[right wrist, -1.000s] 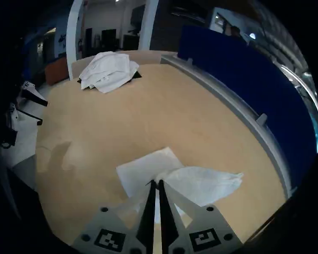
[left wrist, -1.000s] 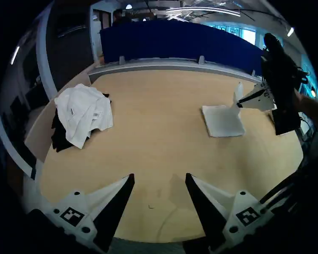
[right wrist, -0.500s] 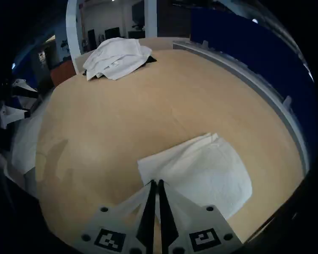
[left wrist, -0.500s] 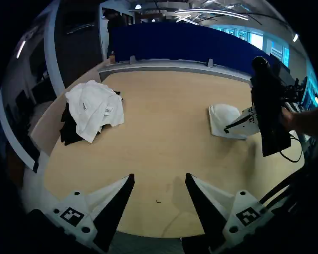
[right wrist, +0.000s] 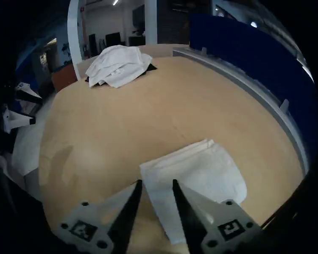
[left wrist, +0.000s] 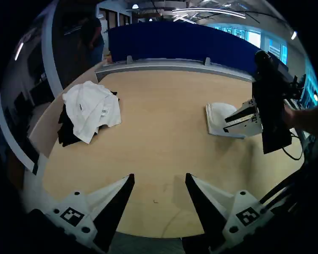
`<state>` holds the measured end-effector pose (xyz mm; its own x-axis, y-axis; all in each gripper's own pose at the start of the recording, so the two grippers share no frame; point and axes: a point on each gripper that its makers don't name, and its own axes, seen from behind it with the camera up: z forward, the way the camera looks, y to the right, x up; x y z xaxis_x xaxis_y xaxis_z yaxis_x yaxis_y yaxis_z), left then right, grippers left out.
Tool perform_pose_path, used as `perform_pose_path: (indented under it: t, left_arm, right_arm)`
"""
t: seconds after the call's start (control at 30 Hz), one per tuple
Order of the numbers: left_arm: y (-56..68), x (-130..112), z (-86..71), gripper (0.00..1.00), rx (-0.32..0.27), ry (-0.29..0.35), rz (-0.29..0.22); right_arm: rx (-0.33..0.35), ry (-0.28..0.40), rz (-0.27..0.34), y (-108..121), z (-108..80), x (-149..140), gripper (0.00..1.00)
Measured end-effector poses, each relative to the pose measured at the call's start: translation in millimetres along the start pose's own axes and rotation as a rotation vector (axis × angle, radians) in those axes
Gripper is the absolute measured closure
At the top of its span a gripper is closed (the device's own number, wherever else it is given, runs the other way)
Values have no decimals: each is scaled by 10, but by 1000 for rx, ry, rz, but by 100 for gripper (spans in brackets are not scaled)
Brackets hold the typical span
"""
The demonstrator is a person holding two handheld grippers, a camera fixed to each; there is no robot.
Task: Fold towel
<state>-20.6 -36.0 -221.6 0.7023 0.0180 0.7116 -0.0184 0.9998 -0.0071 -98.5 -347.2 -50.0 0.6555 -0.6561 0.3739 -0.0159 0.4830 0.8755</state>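
On the far side of the pale wooden table (left wrist: 167, 97), as the left gripper view has it, the white towel (left wrist: 220, 118) lies flat in a compact, layered packet, well apart from the heap of white clothes (left wrist: 90, 109) that sits on a dark garment (left wrist: 65, 127) near the opposite edge. The right gripper (right wrist: 155, 199) hangs just over the towel's near edge with its fingers parted and nothing pinched between them. The left gripper (left wrist: 159, 175) is spread wide over bare wood near the table's rim, holding nothing.

The towel looks light, soft and limp — it should sag and drape as soon as it is lifted, and a layer may peel away if only the top sheet is caught. It is not fragile, and its nap should give the fingers good purchase. The stacked edges show along the far side in the right gripper view, so a hold, if a further fold is wanted, is best taken at a corner, pinching through every layer — one corner per gripper would keep the edge taut.
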Motion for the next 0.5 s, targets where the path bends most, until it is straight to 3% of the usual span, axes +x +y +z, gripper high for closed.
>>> perform_pose_path:
  t: [0.13,0.5]
  left_arm:
    - [12,1,-13,11,2,0,1]
    - [84,18,-19,11,-8,2,10]
  right_arm:
    - [-30,15,3,49,-96,-8,26]
    - [-82,-6,66,152,-324,-350,25]
